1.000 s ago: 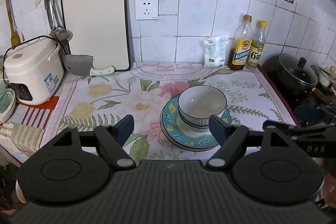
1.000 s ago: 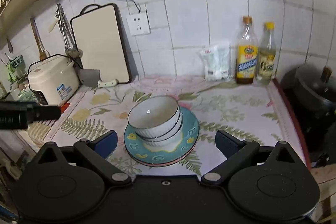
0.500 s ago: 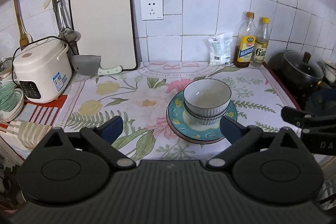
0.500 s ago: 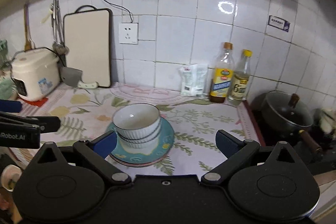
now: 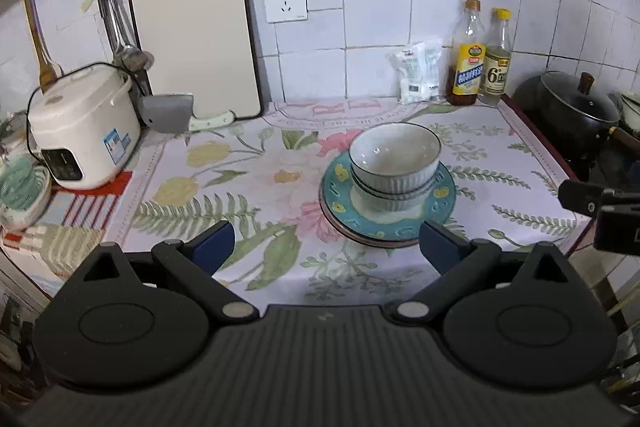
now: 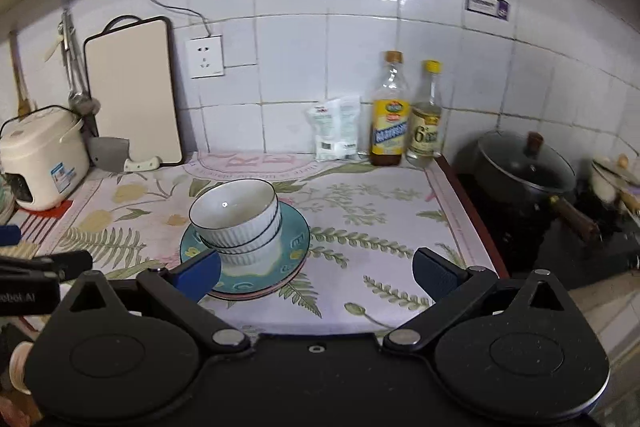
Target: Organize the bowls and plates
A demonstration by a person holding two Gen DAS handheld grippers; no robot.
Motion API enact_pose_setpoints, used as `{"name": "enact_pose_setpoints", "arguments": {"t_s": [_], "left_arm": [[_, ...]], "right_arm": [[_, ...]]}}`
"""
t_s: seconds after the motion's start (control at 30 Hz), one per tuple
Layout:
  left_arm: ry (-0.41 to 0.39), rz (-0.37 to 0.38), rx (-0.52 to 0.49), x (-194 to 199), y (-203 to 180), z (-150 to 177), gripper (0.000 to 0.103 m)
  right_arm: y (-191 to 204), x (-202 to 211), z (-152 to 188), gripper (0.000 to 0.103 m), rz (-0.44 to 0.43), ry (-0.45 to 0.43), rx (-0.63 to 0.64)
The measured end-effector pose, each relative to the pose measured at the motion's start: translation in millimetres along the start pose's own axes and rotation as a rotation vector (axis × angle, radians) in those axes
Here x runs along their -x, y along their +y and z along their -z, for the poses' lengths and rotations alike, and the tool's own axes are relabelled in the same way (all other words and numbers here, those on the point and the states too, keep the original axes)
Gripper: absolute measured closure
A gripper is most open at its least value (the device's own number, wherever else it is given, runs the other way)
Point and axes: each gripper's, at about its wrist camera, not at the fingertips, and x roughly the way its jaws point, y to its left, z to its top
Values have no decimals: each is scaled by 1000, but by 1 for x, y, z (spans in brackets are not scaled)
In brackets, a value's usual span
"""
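Note:
White ribbed bowls [image 5: 394,157] are nested in a stack on teal plates [image 5: 440,203] with a pink plate beneath, on the floral cloth. The stack also shows in the right wrist view, bowls [image 6: 236,217] on plates [image 6: 294,239]. My left gripper [image 5: 326,241] is open and empty, held back from the stack near the counter's front edge. My right gripper [image 6: 316,273] is open and empty, also back from the stack, its left finger overlapping the plates in view. The right gripper's tip [image 5: 580,195] shows at the right of the left wrist view.
A rice cooker [image 5: 82,133], a cutting board [image 5: 196,43] and a cleaver [image 5: 170,113] stand at the back left. Two bottles [image 5: 470,61] and a white packet [image 5: 418,71] stand by the wall. A lidded black pot [image 6: 524,167] sits on the stove at right.
Both grippers have pulled back and up from the stack, empty and open. The bowls and plates have stayed in place.

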Motion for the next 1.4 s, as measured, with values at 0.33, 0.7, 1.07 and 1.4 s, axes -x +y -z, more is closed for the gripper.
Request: {"name": "enact_pose_setpoints", "arguments": {"t_s": [0.33,0.7,1.07,1.4], "left_arm": [[-6,26,9,-3,-8,11,3],[-48,32,31,-6,-1,13,3],[-79,-1,11,-12,-7,21,3],[-38,-2,47,-22,2,23,3]], "right_arm": [[-5,1,10,0,12,-27,-29],[1,-7,20,0,35,-30,5],[-1,-11,24,0,81,-39,24],[2,-10,26,0,60,-39,16]]}}
